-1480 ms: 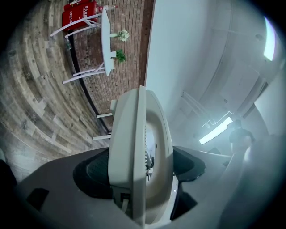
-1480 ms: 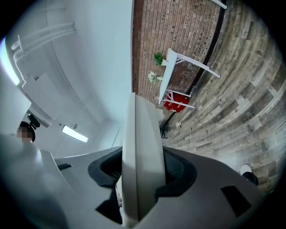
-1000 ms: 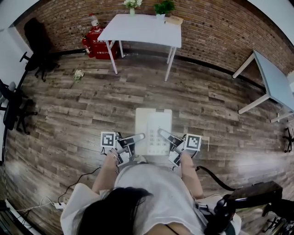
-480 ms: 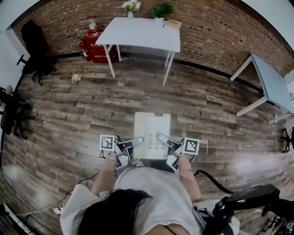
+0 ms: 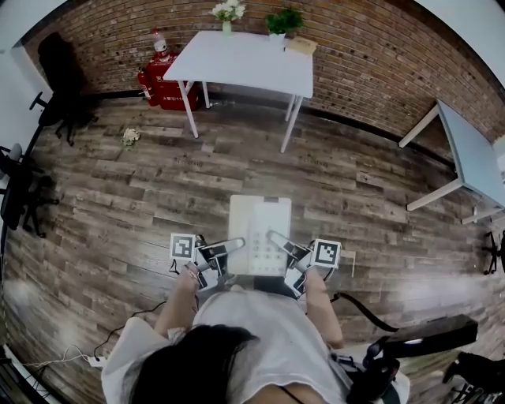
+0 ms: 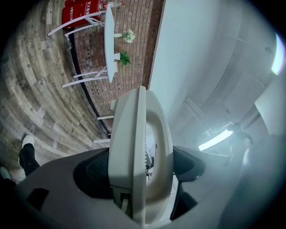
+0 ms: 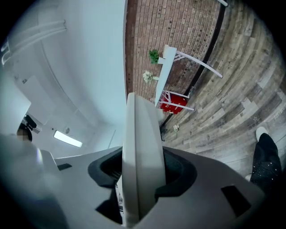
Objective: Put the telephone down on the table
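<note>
wooden floorboards [image 5: 158, 181] fill most of the frame, with a white desk [image 5: 245, 59] at the top centre against the brick wall [image 5: 371, 47]. we hold the telephone [image 5: 260, 233] flat above the boards at lower centre, well apart from the desk: our left gripper [image 5: 230, 251] is clamped on its left edge, our right gripper [image 5: 278, 246] on its right edge.

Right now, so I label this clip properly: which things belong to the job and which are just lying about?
Job: telephone, left gripper and right gripper shut on it, white table ahead, probably.
Lying about: red extinguishers, flowers, potted plant, side table, black chair.
</note>
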A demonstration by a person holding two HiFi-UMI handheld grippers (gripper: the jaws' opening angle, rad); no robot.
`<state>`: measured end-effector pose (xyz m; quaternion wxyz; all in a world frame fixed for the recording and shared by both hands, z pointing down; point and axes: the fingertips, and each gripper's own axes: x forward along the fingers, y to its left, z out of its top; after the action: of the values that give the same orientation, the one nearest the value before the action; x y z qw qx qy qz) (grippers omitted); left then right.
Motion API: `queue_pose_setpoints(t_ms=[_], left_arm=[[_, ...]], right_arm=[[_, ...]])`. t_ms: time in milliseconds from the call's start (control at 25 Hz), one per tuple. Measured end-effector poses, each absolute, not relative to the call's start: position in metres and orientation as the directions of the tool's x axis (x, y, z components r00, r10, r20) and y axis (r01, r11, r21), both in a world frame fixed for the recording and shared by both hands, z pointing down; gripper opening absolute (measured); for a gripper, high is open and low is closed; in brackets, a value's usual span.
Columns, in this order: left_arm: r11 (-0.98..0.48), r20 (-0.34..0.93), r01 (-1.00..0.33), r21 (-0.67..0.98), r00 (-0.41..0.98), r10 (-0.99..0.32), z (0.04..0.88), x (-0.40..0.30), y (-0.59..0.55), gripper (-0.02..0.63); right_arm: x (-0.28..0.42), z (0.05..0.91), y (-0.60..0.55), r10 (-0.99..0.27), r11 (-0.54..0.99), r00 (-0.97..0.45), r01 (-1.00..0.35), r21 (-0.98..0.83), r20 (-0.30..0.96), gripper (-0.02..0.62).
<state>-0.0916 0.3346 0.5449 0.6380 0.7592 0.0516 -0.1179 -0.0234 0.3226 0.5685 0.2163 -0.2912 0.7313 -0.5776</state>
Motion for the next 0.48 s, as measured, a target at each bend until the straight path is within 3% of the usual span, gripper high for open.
queue_pose_setpoints(t_ms=[480], left_arm=[[-0.175,-0.245,0.224,0.959,0.964,-0.107,0.54,-0.044,0.262,0.376]], right_arm=[[0.025,0.562,0.247,-0.64,0.174,-0.767,-0.184,-0.967,0.031,0.219]])
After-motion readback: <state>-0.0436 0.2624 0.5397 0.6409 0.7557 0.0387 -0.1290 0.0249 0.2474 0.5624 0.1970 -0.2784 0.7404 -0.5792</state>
